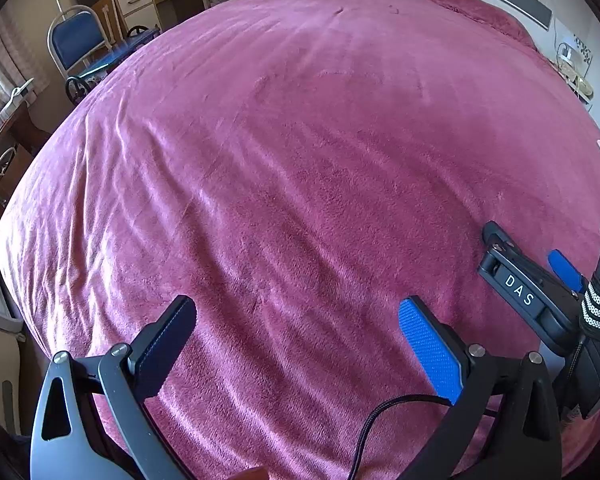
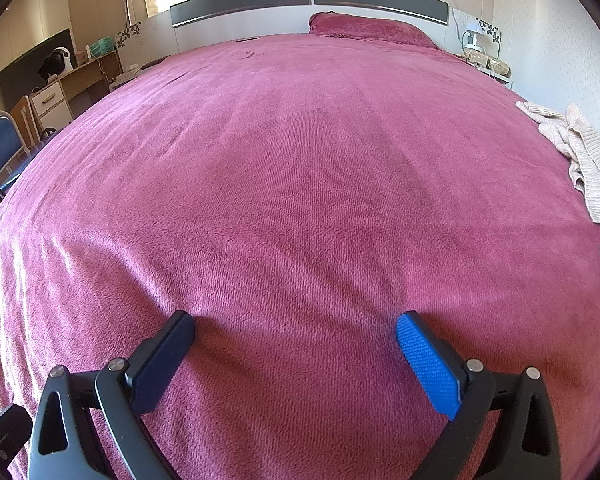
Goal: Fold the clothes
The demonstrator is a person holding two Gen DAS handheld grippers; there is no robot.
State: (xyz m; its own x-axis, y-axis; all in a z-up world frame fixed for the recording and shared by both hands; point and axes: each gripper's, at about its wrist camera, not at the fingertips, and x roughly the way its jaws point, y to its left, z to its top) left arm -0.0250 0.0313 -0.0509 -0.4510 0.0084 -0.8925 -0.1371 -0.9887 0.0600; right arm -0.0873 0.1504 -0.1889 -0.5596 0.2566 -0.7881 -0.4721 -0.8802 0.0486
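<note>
Clothes for folding show up only as a pale pink knit garment (image 2: pixel 584 160), crumpled in a heap at the far right edge of the bed (image 2: pixel 300 200) — about two to three o'clock in our right wrist view. A sliver of it peeks in at three o'clock in the left wrist view too.

We hold our right gripper (image 2: pixel 296 336) low over the magenta fleece bedspread with its fingers spread wide and nothing between them. Our left gripper (image 1: pixel 298 320) is the same: fingers well apart, empty, hovering above bare blanket. The right gripper sits just beside it at four o'clock in the left view.

What the next move turns on, as we judge it: the garment lies off to the right of both pairs of fingers, well apart from them, and our right hand is the nearer one. Its long axis seems to run roughly along the bed's right edge, though the heap is too bunched to be sure.
</note>
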